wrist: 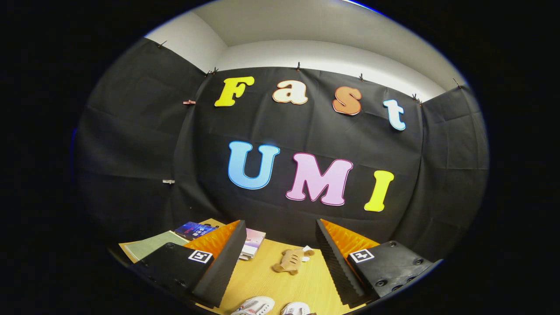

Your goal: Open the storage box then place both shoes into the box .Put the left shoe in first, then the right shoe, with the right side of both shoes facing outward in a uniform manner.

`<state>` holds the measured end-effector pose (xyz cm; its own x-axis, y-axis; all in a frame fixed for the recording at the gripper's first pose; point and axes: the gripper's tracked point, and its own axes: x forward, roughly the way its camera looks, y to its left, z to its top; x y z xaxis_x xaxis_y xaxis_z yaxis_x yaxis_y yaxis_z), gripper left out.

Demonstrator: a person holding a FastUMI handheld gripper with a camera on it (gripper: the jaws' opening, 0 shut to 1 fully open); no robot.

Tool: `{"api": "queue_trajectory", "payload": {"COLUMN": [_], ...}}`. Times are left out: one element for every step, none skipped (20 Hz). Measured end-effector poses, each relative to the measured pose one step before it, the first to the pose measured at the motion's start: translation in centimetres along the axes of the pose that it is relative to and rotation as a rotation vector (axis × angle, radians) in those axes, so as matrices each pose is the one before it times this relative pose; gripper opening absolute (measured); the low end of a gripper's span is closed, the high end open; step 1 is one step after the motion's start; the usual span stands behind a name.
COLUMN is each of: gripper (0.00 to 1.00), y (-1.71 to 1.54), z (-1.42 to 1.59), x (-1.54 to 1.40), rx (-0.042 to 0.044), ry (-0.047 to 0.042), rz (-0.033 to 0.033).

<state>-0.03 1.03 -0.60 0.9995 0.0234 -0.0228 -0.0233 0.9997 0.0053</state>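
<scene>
Gaping fingers (221, 267) abv wood table (267, 286), blk-draped booth (131, 144)

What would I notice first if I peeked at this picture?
Probably the two open gripper fingers, spread wide with nothing between them. Beyond them, a little tan stuffed toy lies on the wooden table, and two white shoes sit near each other on the table between the fingers. Some books are stacked behind one finger, by the black cloth wall.
</scene>
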Motion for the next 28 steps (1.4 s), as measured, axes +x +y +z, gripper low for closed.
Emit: {"api": "queue_trajectory", "payload": {"gripper": [0.97,0.97,0.97,0.97,0.97,0.97,0.97,0.97,0.97,0.97,0.98,0.99,0.98,0.97,0.97,0.97,0.97,0.97,0.97,0.97,0.97,0.97,0.97,0.97,0.97,0.97,0.97,0.96], "y": [0.042,0.108,0.46,1.103,1.421,1.111,1.201,0.997,0.78,0.597,0.557,0.412,0.021,-0.165,-0.315,-0.314,-0.841,-1.201,-1.147,-1.184,-1.071,-1.194,-1.42,-1.254,-0.872,-0.702,-0.993,-0.748], "z": [-0.079,-0.034,0.015,-0.062,-0.28,-0.7,-0.805,-0.623,-0.613,-0.621,-0.919,-1.493,-1.331,-1.165,-1.508,-1.622,-1.381,-1.028,-0.963,-1.201,-0.98,-0.883,-0.648,-0.488,-0.261,-0.317,-0.373,-0.616], "x": [-0.01,0.01,-0.023,0.169,0.116,0.103,0.253,0.246,0.48,0.636,0.733,0.616,0.761,0.815,0.98,0.941,0.968,1.202,1.265,1.331,1.215,0.968,1.029,0.783,0.987,0.896,0.849,0.728], "rx": [0.00177,0.00245,0.00689,0.01548,0.02711,0.03562,0.04796,0.05879,0.06476,0.07392,0.06264,0.0662,0.05988,0.05704,0.06067,0.06073,0.05775,0.0503,0.05895,0.0617,0.05788,0.05314,0.051,0.05378,0.0606,0.05465,0.04267,0.0334], "ry": [0.00193,0.00011,-0.00014,-0.00085,0.01576,0.02389,0.03176,0.02839,0.01992,0.02142,0.03196,0.04636,0.04007,0.04626,0.05005,0.04855,0.04169,0.02355,0.0239,0.03136,0.02957,0.03301,0.02175,0.00849,-0.00003,0.01122,0.02062,0.02495], "rz": [0.00111,0.00497,0.0198,0.04616,0.06782,0.06722,0.07056,0.07051,0.05759,0.06419,0.05643,0.05748,0.04507,0.04058,0.04583,0.03916,0.02312,0.02102,0.0182,0.02391,0.01512,0.00526,0.00438,0.0085,0.02141,0.0211,0.00736,0.00552]}}
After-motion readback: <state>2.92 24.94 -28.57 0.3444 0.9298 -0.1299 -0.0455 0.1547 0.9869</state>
